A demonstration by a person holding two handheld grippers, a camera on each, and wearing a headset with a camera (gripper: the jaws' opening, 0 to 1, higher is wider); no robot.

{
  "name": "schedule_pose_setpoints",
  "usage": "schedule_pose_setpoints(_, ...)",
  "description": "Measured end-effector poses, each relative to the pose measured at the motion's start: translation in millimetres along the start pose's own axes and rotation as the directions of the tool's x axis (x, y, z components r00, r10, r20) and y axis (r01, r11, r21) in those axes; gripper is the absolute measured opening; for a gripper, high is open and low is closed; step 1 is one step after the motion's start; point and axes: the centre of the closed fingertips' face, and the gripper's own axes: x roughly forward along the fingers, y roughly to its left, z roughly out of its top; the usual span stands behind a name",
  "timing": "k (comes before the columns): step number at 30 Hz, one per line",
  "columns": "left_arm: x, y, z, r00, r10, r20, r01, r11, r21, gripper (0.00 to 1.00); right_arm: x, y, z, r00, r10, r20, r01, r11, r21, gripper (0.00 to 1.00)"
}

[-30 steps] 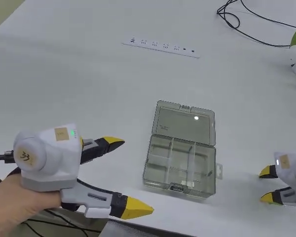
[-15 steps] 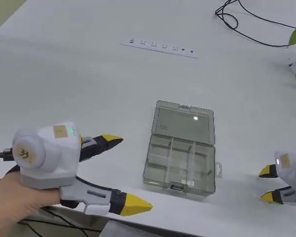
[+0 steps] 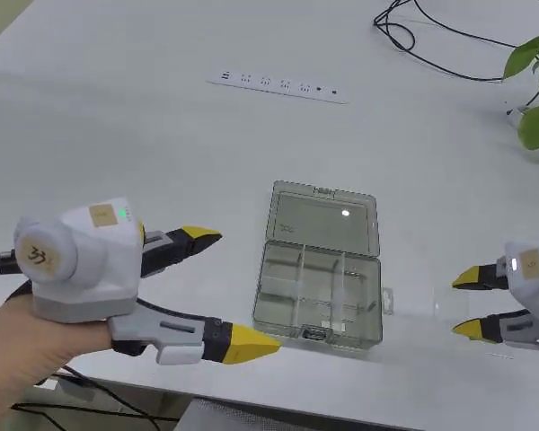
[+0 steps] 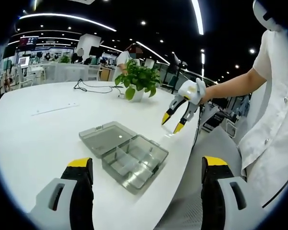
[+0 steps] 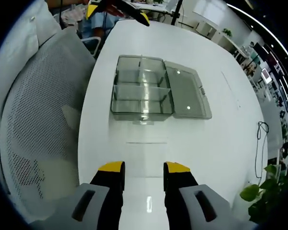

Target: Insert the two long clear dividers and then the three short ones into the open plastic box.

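Note:
The clear grey plastic box (image 3: 319, 285) lies open near the table's front edge, lid (image 3: 325, 218) flat behind it, with clear partitions standing inside. My left gripper (image 3: 229, 289) is open wide to the left of the box, holding nothing. The left gripper view looks over the box (image 4: 129, 158) between wide-spread jaws (image 4: 146, 163) and catches the right gripper (image 4: 169, 127) beyond. My right gripper (image 3: 465, 303) hangs open to the right of the box, nothing between its fingers. In the right gripper view (image 5: 143, 167), a faint clear strip (image 5: 146, 143) lies flat on the table before the box (image 5: 141, 91).
A white power strip (image 3: 274, 83) lies at the back, with black cables (image 3: 413, 36) and a potted plant (image 3: 534, 99) at the far right. The table edge runs close in front of the box. A mesh chair (image 5: 38, 134) stands beside the table.
The head camera has shifted a little. Both grippers have moved slightly farther out over the table and stay open. The box has not moved.

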Motion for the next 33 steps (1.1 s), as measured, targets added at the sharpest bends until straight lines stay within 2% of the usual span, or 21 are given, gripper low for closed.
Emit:
schedule_pose_setpoints(5, 5.0, -1.1, 13.7, 0.9999, 0.009, 0.013, -0.009, 1.0, -0.012, 0.92, -19.7, -4.7, 24.0, 0.9986, -0.047, 0.022, 0.048, 0.999, -0.024, 0.32)
schedule_pose_setpoints(7, 7.7, -4.2, 22.4, 0.9993, 0.005, 0.038, -0.003, 0.999, -0.038, 0.89, -29.2, -5.4, 37.0, 0.997, -0.071, 0.031, 0.072, 0.996, -0.044, 0.32)
schedule_pose_setpoints(11, 13.2, -8.3, 34.1, 0.9983, 0.005, 0.059, 0.001, 0.995, -0.096, 0.82, -42.9, -6.1, 56.1, 0.9935, -0.105, 0.042, 0.108, 0.992, -0.072, 0.32)
schedule_pose_setpoints(13, 16.8, -12.3, 42.3, 0.9966, 0.002, 0.083, 0.008, 0.993, -0.116, 0.78, -50.5, -6.3, 68.0, 0.9911, -0.122, 0.053, 0.126, 0.989, -0.082, 0.32)
schedule_pose_setpoints(18, 27.0, -26.2, 55.1, 0.9945, -0.029, 0.101, 0.046, 0.983, -0.178, 0.69, -62.7, -4.5, 90.6, 0.9864, -0.143, 0.082, 0.15, 0.985, -0.09, 0.32)
schedule_pose_setpoints(20, 30.5, -31.8, 59.0, 0.9934, -0.043, 0.106, 0.065, 0.976, -0.209, 0.67, -68.5, -2.4, 100.7, 0.9843, -0.152, 0.089, 0.16, 0.983, -0.092, 0.32)
schedule_pose_setpoints(21, 32.8, -35.0, 59.1, 0.9946, -0.048, 0.093, 0.07, 0.966, -0.251, 0.65, -71.5, -1.0, 106.2, 0.983, -0.157, 0.095, 0.166, 0.982, -0.093, 0.32)
schedule_pose_setpoints(22, 33.8, -36.0, 60.0, 0.9943, -0.05, 0.094, 0.073, 0.963, -0.261, 0.64, -73.2, 0.1, 109.2, 0.9826, -0.159, 0.097, 0.168, 0.982, -0.092, 0.32)
schedule_pose_setpoints(23, 36.5, -40.6, 67.3, 0.9902, -0.065, 0.124, 0.095, 0.961, -0.26, 0.63, -74.8, 1.3, 112.1, 0.982, -0.161, 0.098, 0.17, 0.981, -0.093, 0.32)
schedule_pose_setpoints(24, 38.7, -43.1, 70.2, 0.989, -0.069, 0.131, 0.103, 0.955, -0.278, 0.61, -76.2, 2.2, 114.9, 0.9812, -0.165, 0.1, 0.175, 0.98, -0.094, 0.32)
schedule_pose_setpoints(26, 42.7, -47.3, 71.6, 0.9887, -0.078, 0.128, 0.116, 0.94, -0.322, 0.56, -78.5, 5.1, 120.3, 0.98, -0.172, 0.1, 0.182, 0.978, -0.1, 0.32)
schedule_pose_setpoints(28, 46.7, -49.6, 73.4, 0.9871, -0.082, 0.138, 0.125, 0.933, -0.338, 0.5, -80.2, 7.4, 124.2, 0.979, -0.181, 0.094, 0.191, 0.975, -0.113, 0.32)
schedule_pose_setpoints(30, 49.9, -52.1, 72.9, 0.9871, -0.086, 0.135, 0.131, 0.917, -0.377, 0.46, -82.2, 9.8, 128.5, 0.9783, -0.184, 0.095, 0.195, 0.973, -0.12, 0.32)
schedule_pose_setpoints(33, 54.9, -56.5, 72.5, 0.986, -0.099, 0.134, 0.146, 0.9, -0.411, 0.4, -84.9, 12.1, 133.9, 0.9771, -0.189, 0.097, 0.201, 0.972, -0.125, 0.32)
